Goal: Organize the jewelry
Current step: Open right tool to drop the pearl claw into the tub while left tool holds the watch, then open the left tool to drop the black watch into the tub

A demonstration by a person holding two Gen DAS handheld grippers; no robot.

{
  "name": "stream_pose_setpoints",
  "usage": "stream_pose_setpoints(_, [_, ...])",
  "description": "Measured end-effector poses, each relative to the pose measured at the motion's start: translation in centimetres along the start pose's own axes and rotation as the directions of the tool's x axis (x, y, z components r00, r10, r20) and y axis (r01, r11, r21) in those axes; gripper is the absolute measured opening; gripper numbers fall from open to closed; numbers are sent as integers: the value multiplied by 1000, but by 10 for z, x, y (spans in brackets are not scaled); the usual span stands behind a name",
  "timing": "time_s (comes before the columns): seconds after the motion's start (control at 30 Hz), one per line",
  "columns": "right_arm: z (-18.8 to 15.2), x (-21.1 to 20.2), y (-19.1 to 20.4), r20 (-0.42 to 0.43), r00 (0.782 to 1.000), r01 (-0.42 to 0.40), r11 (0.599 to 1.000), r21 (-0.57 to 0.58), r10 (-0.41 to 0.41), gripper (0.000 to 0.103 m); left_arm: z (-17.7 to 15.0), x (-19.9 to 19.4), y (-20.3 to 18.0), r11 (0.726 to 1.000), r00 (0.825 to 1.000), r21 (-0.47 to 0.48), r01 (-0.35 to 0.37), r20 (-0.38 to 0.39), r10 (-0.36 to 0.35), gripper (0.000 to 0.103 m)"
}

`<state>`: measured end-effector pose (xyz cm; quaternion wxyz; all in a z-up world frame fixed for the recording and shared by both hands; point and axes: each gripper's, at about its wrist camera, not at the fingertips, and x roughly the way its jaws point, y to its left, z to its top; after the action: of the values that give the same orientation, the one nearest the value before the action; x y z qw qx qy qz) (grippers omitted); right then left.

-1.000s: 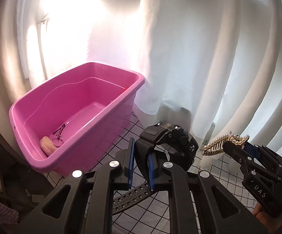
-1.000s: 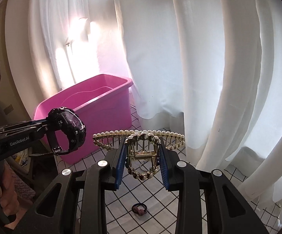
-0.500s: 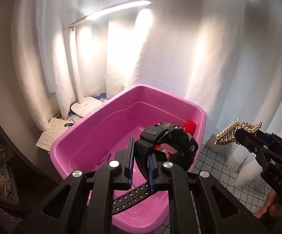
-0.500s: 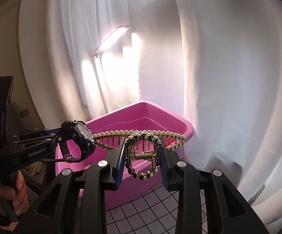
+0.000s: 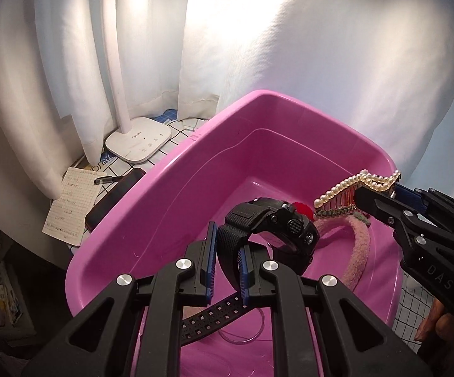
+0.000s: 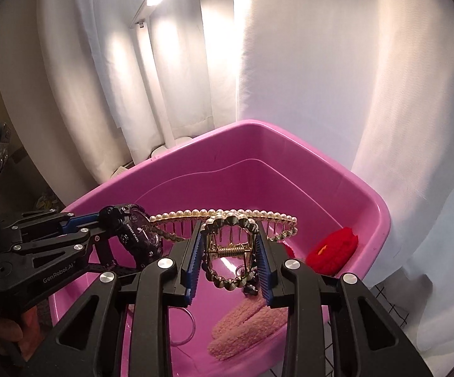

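Observation:
My left gripper [image 5: 227,257] is shut on the strap of a black digital watch [image 5: 277,229], holding it above the inside of a pink plastic tub [image 5: 195,144]. My right gripper [image 6: 228,257] is shut on a gold hair claw clip trimmed with pearls [image 6: 230,245], also over the tub [image 6: 258,124]. The two grippers hang side by side, the watch [image 6: 139,235] just left of the clip [image 5: 356,188]. In the tub lie a fluffy pink headband [image 5: 359,251], a red fuzzy piece [image 6: 334,251] and a clear ring [image 6: 183,326].
White curtains hang close behind and beside the tub. Left of the tub stand a white desk lamp base [image 5: 139,144], a notepad [image 5: 69,204], a pen and a black phone [image 5: 113,194]. Grid-patterned cloth [image 5: 415,308] shows at the right of the tub.
Both grippers have swung from over the grid cloth to above the pink tub, which now fills the lower view. The grips on watch and clip are unchanged.

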<state>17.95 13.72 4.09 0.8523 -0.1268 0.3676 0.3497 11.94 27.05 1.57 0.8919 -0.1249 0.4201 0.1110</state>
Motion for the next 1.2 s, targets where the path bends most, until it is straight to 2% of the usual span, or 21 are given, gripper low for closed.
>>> stream_pose_setpoints(0.27, [6, 36, -6, -106, 993, 48, 998, 36, -44, 30, 5, 25, 9, 1000, 997, -5, 5, -72, -5, 13])
stream_pose_setpoints(0.47, [11, 51, -8, -127, 990, 69, 996, 48, -62, 30, 7, 33, 12, 1000, 995, -8, 7, -103, -7, 19])
stream_pose_setpoints(0.57, [9, 48, -9, -126, 989, 85, 995, 52, -78, 31, 8, 31, 14, 1000, 996, -10, -4, -94, 3, 29])
stream_pose_setpoints(0.6, [9, 48, -11, -122, 990, 84, 995, 57, -77, 33, 8, 28, 14, 1000, 997, -7, -14, -74, 14, 45])
stream_pose_setpoints(0.63, [10, 47, -12, -120, 990, 85, 994, 64, -77, 42, 9, 24, 14, 1000, 998, -2, -31, -53, 31, 57])
stream_pose_setpoints(0.67, [11, 46, -15, -117, 990, 87, 994, 71, -79, 53, 11, 19, 14, 999, 999, 0, -45, -28, 45, 77])
stream_pose_setpoints(0.77, [12, 42, -16, -107, 991, 87, 993, 79, -79, 53, 15, 8, 12, 998, 998, 13, -55, 18, 55, 80])
stream_pose_setpoints(1.03, [7, 32, -14, -90, 992, 91, 993, 72, -84, 55, 15, 4, 18, 998, 998, -10, -63, 12, 64, 84])
stream_pose_setpoints(1.2, [8, 19, -10, -61, 994, 92, 992, 87, -87, 59, 14, -2, 23, 998, 998, -23, -65, 8, 65, 94])
